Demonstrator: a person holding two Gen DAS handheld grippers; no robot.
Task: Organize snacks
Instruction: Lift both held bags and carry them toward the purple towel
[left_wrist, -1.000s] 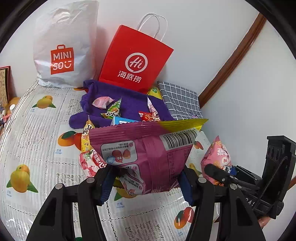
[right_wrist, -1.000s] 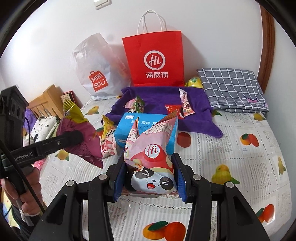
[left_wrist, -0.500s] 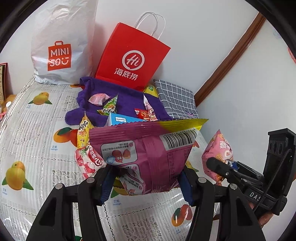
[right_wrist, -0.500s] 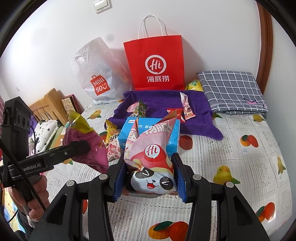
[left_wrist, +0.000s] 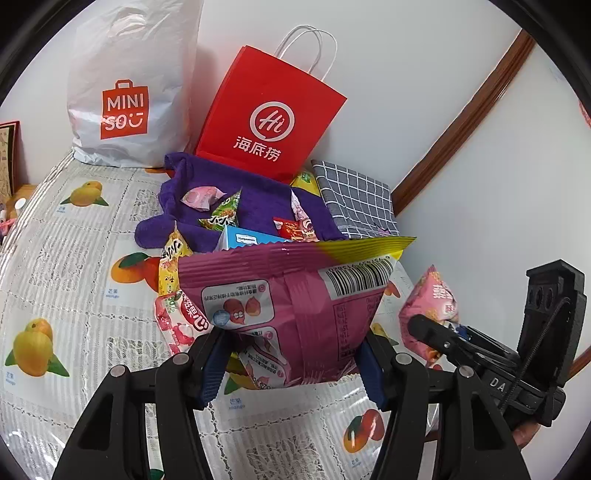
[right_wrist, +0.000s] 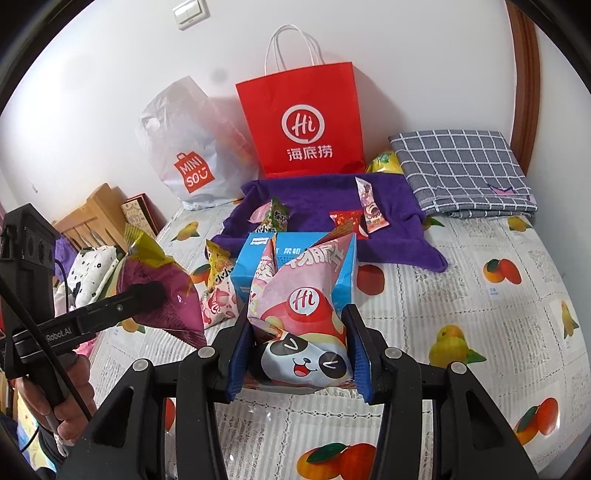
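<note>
Jaws both clamped: left gripper (left_wrist: 291, 363) holds purple bag (left_wrist: 284, 299), right gripper (right_wrist: 295, 356) panda bag (right_wrist: 303, 328); carrying underway, next needs a drop spot.

A: Against the wall, left to right?
B: A white Miniso plastic bag (left_wrist: 129, 96), then a red paper bag (right_wrist: 303, 122) with white handles, upright; a light switch (right_wrist: 191, 13) above.
A: And on the bed?
B: A fruit-printed sheet (right_wrist: 480, 325); a purple towel (right_wrist: 317, 206) before the red bag; a folded grey checked cloth (right_wrist: 461, 170) at the right.
A: Far left?
B: A wooden rack (right_wrist: 92, 218), a patterned box (right_wrist: 135, 218) beside it, brown door trim (left_wrist: 461, 122) right.
</note>
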